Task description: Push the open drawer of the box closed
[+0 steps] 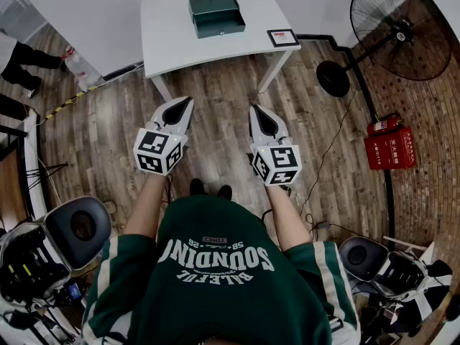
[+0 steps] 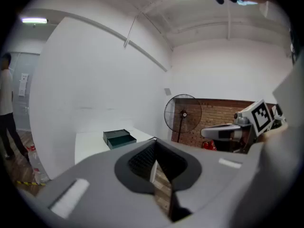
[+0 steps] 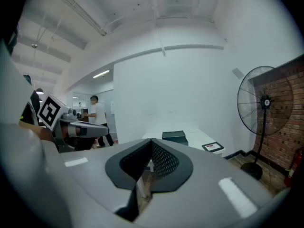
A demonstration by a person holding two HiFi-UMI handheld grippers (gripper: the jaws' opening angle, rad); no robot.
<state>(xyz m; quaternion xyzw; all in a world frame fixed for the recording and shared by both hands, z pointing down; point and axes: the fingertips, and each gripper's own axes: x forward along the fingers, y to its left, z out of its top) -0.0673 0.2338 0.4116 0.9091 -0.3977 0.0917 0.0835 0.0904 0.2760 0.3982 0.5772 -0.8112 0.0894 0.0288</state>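
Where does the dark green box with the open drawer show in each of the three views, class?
Head view: dark green box at top centre, on the white table.
Left gripper view: small, left of centre.
Right gripper view: small, just right of centre.
Shared landmark: the standing fan, right of the box in every view.
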